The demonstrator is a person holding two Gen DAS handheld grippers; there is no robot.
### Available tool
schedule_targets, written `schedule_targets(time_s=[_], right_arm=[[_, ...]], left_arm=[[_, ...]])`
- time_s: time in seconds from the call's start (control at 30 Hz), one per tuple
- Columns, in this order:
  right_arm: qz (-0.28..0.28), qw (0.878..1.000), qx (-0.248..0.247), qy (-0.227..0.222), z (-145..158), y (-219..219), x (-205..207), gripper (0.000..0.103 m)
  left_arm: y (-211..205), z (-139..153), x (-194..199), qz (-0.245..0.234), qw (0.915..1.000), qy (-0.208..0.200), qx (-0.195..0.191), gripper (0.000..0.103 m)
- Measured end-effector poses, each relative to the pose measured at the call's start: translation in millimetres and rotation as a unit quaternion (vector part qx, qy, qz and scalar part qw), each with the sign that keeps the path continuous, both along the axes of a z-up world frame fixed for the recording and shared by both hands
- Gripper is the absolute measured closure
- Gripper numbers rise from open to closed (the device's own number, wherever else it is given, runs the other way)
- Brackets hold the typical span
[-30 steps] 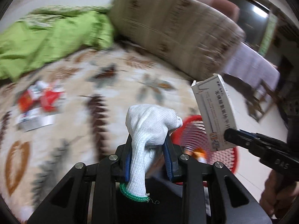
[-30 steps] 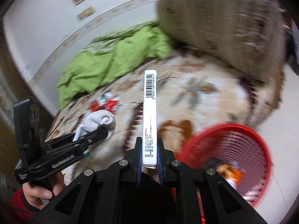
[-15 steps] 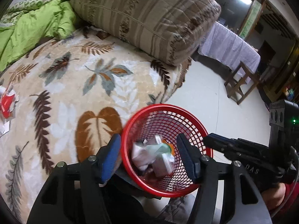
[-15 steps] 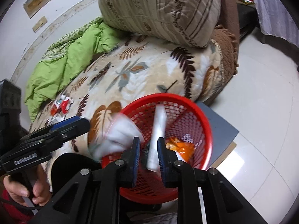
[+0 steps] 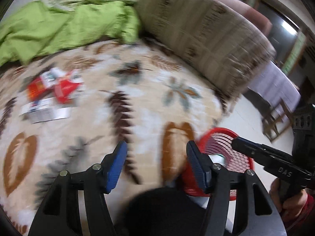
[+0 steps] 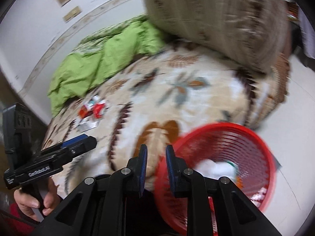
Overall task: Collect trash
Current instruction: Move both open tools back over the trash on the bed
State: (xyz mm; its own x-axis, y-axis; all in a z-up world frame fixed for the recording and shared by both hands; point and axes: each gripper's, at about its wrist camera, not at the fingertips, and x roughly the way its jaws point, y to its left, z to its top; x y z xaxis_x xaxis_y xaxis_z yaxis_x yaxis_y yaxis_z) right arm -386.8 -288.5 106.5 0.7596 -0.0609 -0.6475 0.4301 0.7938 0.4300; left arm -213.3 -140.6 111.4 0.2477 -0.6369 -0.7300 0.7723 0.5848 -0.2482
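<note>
My left gripper (image 5: 155, 147) hangs open over the leaf-patterned blanket (image 5: 137, 90) with nothing between its blue pads. My right gripper (image 6: 155, 149) shows a narrow gap and holds nothing; it sits at the left rim of the red mesh basket (image 6: 226, 127). A white glove (image 6: 214, 167) lies inside that basket. Red and white wrappers (image 5: 53, 86) and a flat white packet (image 5: 45, 112) lie on the blanket, far left of both grippers. The picture is blurred by motion.
A green quilt (image 5: 59, 25) is bunched at the back of the bed, and a big striped brown cushion (image 5: 196, 29) lies to its right. The basket (image 5: 226, 143) stands off the bed's edge above pale floor. A wooden stool (image 5: 275, 118) stands further right.
The left gripper let go of the white glove and the right one let go of the white box, both over the basket. Both views have since swung back left towards the bed.
</note>
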Motion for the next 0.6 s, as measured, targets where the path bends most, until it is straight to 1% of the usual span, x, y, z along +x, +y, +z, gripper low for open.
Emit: schedule_targets(time_s=[0.07,0.13,0.17,0.2,0.27,0.33,0.4,0.47,0.5,0.6], right_arm=[[0.028,1.000,0.002,-0.004,2.3,9.7,24.4,0.081],[0.054,0.999,0.009,-0.005,1.8,16.9,47.4,0.076],[0.071,0.997,0.012,-0.007,2.6,22.4,64.2,0.072],[0.081,0.997,0.010,-0.007,2.6,27.3,76.5,0.066],[0.098,0.995,-0.005,-0.004,2.9,36.3,103.6,0.061],[0.119,0.993,-0.015,0.001,3.2,45.9,136.3,0.061],[0.134,0.991,-0.014,0.002,1.9,50.0,164.9,0.060],[0.149,0.989,-0.010,0.009,-2.2,52.8,197.2,0.058],[0.153,0.988,-0.008,0.011,-4.0,52.9,210.8,0.054],[0.168,0.985,-0.015,0.023,-13.5,51.3,260.0,0.052]], left_arm=[[22.9,-2.8,21.9,0.037,0.9993,0.002,0.000,0.042],[41.5,-7.4,41.2,0.068,0.9976,0.008,0.001,0.041],[54.9,-11.8,54.3,0.093,0.9956,0.011,0.004,0.041],[63.9,-15.0,63.5,0.112,0.9936,0.012,0.008,0.041],[82.0,-23.0,84.8,0.150,0.9884,0.019,0.012,0.041],[95.1,-30.1,99.5,0.180,0.9832,0.021,0.019,0.041],[107.4,-36.9,114.6,0.208,0.9775,0.022,0.025,0.041],[116.5,-42.5,127.4,0.234,0.9715,0.013,0.035,0.041],[119.4,-44.9,133.3,0.243,0.9692,0.008,0.039,0.041],[127.8,-51.3,146.9,0.265,0.9630,-0.010,0.047,0.041]])
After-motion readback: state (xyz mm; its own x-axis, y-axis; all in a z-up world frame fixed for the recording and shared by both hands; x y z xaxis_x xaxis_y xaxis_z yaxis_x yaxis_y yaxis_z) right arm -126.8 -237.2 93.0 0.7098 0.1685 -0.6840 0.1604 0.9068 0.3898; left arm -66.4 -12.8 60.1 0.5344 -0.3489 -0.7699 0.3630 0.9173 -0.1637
